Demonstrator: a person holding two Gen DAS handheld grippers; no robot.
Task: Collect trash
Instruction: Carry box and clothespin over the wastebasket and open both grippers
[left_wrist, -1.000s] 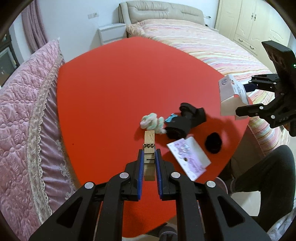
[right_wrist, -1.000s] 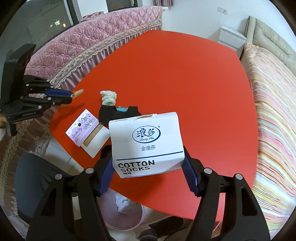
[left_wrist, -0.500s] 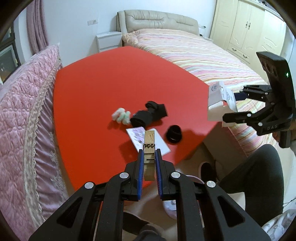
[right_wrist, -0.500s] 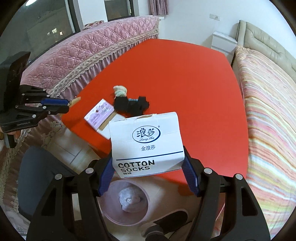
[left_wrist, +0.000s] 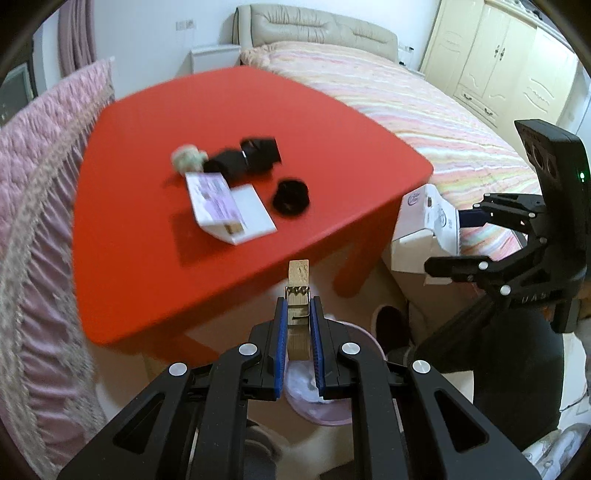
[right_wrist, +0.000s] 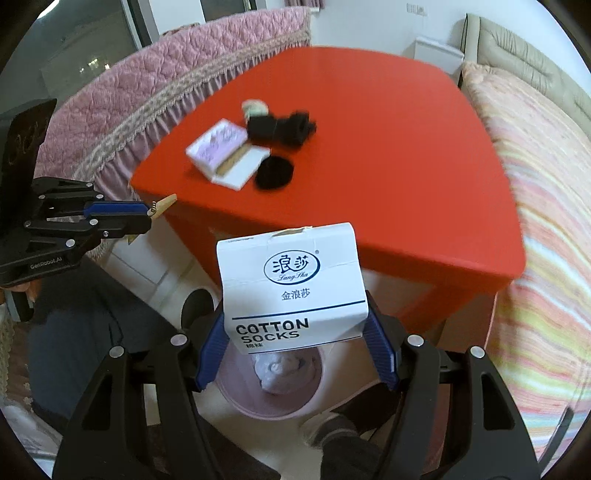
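Note:
My left gripper is shut on a wooden clothespin and holds it off the near edge of the red table, above a pink trash bin. My right gripper is shut on a white cotton socks box and holds it above the same bin, which has crumpled paper inside. On the table lie a purple and white card, black socks, a black round piece and a pale green wad.
A pink quilted sofa runs along the table's left side. A striped bed lies to the right. The person's dark trouser leg and a shoe are beside the bin.
Both grippers have drawn back from over the table to beyond its near edge, over the trash bin, still holding the clothespin and the box.

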